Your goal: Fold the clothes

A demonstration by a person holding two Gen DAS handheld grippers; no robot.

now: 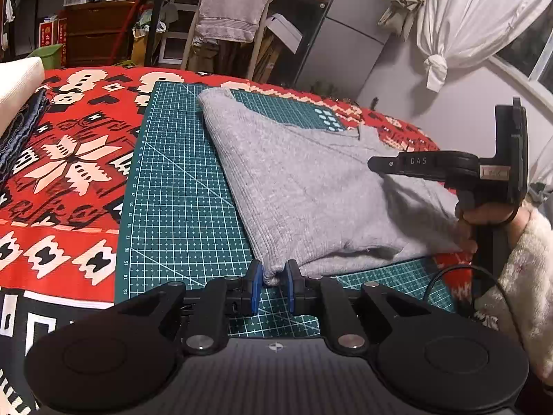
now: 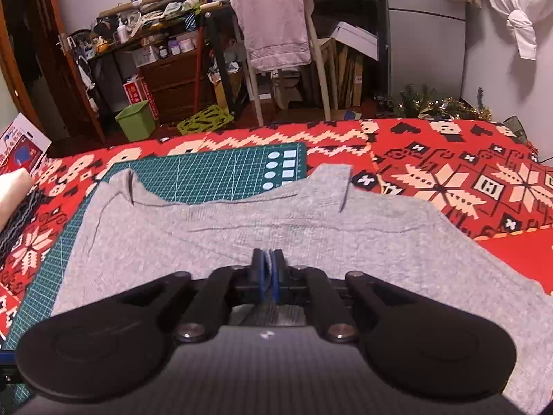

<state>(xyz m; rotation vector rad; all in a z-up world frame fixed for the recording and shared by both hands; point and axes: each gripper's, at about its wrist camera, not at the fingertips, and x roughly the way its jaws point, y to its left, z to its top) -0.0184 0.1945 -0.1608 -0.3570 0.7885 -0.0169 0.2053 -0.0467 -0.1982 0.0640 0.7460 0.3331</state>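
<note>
A grey knit sweater (image 1: 304,186) lies folded on the green cutting mat (image 1: 172,190), its neckline toward the far side. My left gripper (image 1: 273,273) is shut on the sweater's near corner, with grey fabric bunched between the blue pads (image 1: 255,285). In the right wrist view the sweater (image 2: 207,235) fills the middle, and my right gripper (image 2: 270,264) is shut, pads almost touching, low on the cloth and apparently pinching a fold of it. From the left wrist view the right gripper (image 1: 375,165) is over the sweater's right part, held by a hand (image 1: 484,214) in a fluffy white sleeve.
The mat lies on a red patterned blanket (image 1: 62,159). Folded denim (image 1: 20,131) and a white cloth (image 1: 17,86) sit at the left edge. Beyond the bed are a chair with a draped towel (image 2: 276,27), a green bin (image 2: 136,121) and cluttered shelves.
</note>
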